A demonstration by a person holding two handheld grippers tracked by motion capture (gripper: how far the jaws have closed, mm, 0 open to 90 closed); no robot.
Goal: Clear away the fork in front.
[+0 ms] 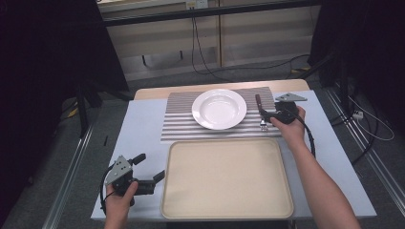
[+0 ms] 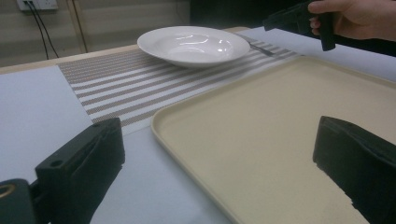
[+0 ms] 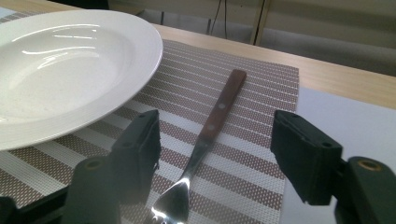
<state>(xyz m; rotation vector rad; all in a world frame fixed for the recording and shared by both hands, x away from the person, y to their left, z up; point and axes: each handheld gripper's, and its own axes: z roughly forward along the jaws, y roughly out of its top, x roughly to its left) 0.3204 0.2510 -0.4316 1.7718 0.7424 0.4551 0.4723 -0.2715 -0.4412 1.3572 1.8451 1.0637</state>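
The step in hand looks like picking up the fork (image 3: 205,140). The right gripper (image 3: 215,163) hangs just over it with its jaws wide, one on each side of the fork's neck, neither touching it as far as the right gripper view shows.

Take the plate (image 1: 219,109) as the landmark. The fork lies just to the plate's right, apart from its rim, on the striped mat (image 1: 179,125) that the plate also sits on. The tray (image 1: 227,178) lies on the near side of the plate, just past the mat's near edge, and it is bare. The left gripper (image 1: 149,168) rests well to the near left of the plate, beside the tray's left edge, its jaws also spread wide with nothing between them.

The fork's long axis runs roughly near to far, alongside the plate. Its wooden handle points away from the person, toward the table's far edge, and its metal tines point back toward the tray. It lies flat on the mat.

The next move, as I judge it, calls for lowering the right gripper until its jaws flank the thin metal neck, then closing across the fork's width. The neck is narrow and low on the mat, so the jaws must get right down or they may slip over it.
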